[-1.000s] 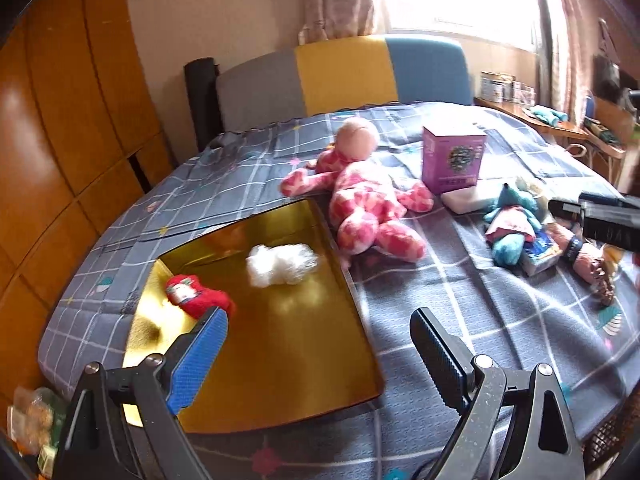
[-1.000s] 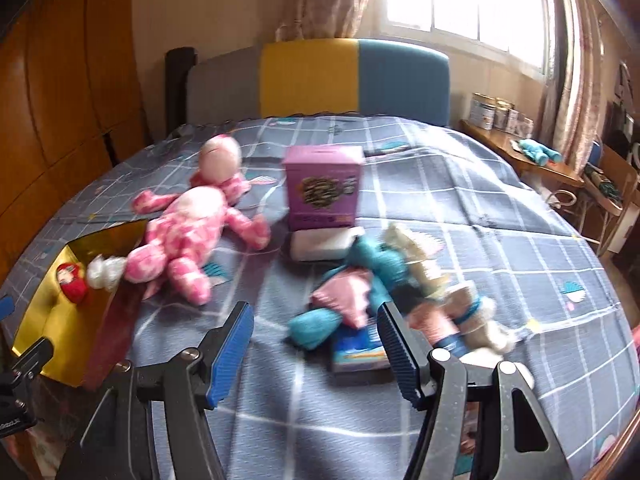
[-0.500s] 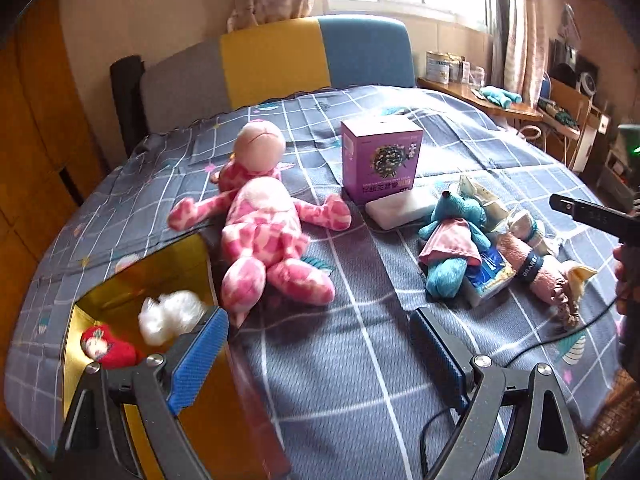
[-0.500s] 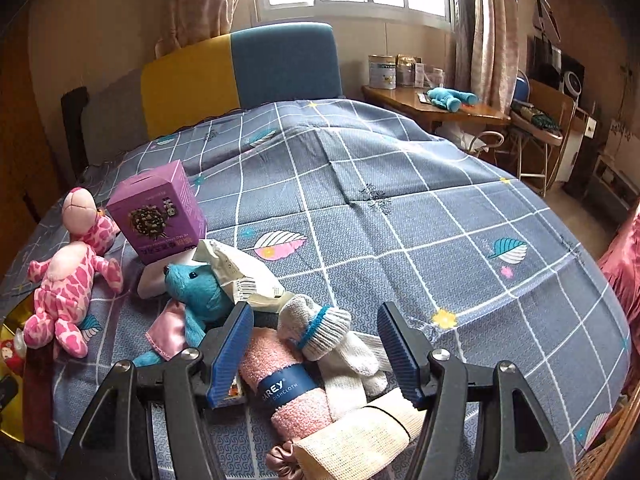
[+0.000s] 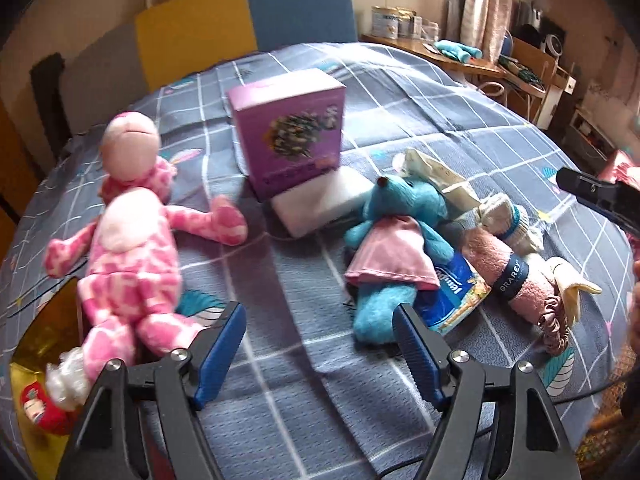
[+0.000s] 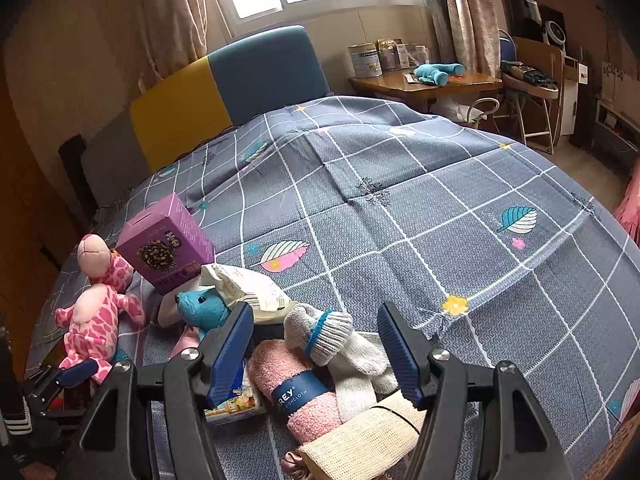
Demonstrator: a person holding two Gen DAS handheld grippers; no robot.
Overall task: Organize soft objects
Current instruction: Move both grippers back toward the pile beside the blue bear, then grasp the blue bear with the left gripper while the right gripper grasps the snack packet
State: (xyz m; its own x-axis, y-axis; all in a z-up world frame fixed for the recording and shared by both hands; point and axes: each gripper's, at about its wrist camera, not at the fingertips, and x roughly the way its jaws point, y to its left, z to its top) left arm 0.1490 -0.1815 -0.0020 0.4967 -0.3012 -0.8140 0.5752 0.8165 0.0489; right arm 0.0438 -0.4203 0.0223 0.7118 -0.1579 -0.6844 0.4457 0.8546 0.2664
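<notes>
Plush first. Located doll (image 5: 128,248) left of box (image 5: 290,132), sprawled on sheet (image 5: 280,360), feet at tray (image 5: 44,332) rim; judged staged beside tray for loading. Located bear (image 5: 396,240) right-front of box, lying partly on packet (image 5: 456,296); judged dumped in a pile, not yet sorted. Found towel (image 6: 296,392) and sock (image 6: 328,332) further right of box, heaped against bear's pile. Found red toy (image 5: 38,410) and fluff (image 5: 66,372) inside tray, far left-front of box; read as already sorted.

Held left gripper (image 5: 318,316) over bare sheet in front of box, between doll and bear. Had just narrowed jaws, yet apart, nothing between them. Judged as pre-shaping for a soft grab; target unclear.

Held right gripper (image 6: 314,314) right-front of box, jaws part-spread astride towel and sock, no pad seen pressing, gripping nothing. Judged as lined up for towel or sock.

Left box and white block (image 5: 320,204) alone; looked hard, so probably outside task.
</notes>
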